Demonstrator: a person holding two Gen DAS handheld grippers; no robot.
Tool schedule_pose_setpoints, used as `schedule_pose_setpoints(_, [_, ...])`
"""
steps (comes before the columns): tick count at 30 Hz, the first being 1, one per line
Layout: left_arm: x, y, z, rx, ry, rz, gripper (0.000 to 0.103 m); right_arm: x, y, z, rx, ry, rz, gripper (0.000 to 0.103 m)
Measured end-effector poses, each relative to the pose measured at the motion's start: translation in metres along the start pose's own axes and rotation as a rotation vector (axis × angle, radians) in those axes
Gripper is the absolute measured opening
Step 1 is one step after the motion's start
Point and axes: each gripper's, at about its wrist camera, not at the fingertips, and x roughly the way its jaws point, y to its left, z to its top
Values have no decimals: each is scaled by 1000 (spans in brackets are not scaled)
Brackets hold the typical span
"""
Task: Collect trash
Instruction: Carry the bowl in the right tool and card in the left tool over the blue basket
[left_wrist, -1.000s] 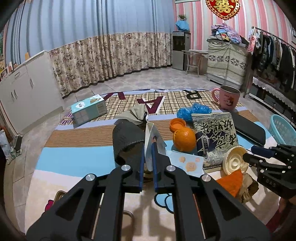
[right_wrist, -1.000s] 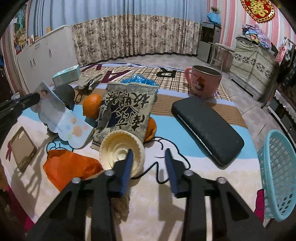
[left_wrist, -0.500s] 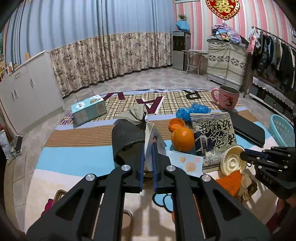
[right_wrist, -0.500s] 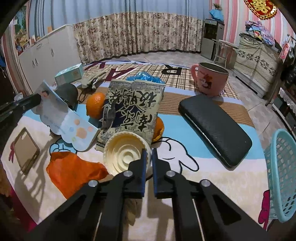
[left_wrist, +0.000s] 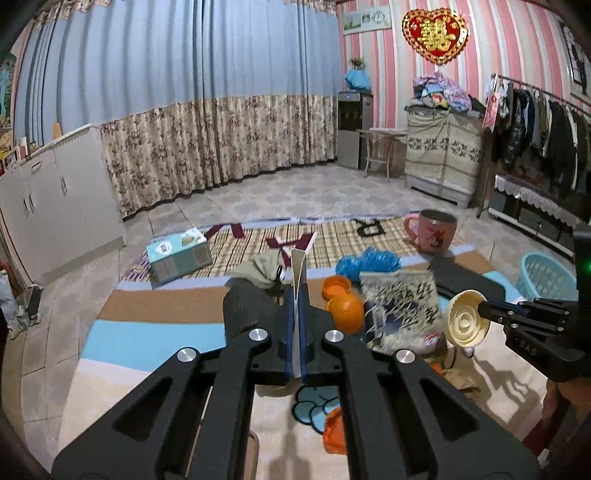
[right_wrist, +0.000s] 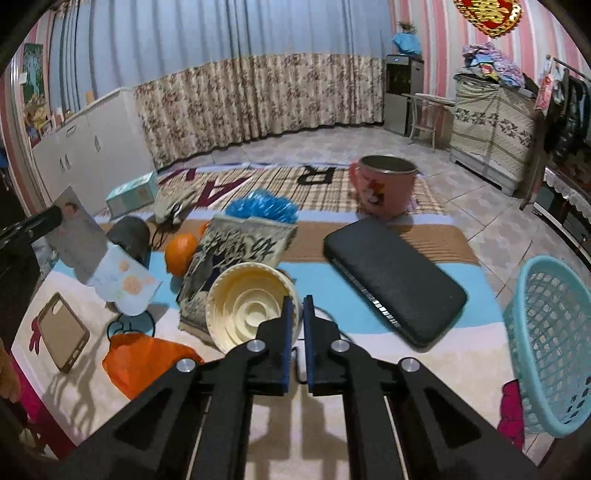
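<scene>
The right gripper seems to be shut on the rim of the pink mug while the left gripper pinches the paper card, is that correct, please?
Not quite: the right gripper is shut on the rim of the cream plastic lid, as the right wrist view shows. The pink mug stands untouched farther back. The left gripper does pinch the paper card.

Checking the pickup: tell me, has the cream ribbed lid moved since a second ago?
Yes. The cream ribbed lid has lifted off the mat, up against the snack bag.
</scene>
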Motion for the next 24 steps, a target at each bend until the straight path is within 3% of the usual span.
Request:
schedule_pose_setpoints(9, [-15,-41,26,2,-68,-70,1,-33,-60,17,75,-47,-80,6])
schedule_pose_setpoints(17, [-5,-144,34,86,-62,-191,1,-73,-175,-4,156,-39,-271,6])
schedule_pose_setpoints(24, [4,-246,32,129,-82,-346,1,-90,-261,-27,228,-13,-378,6])
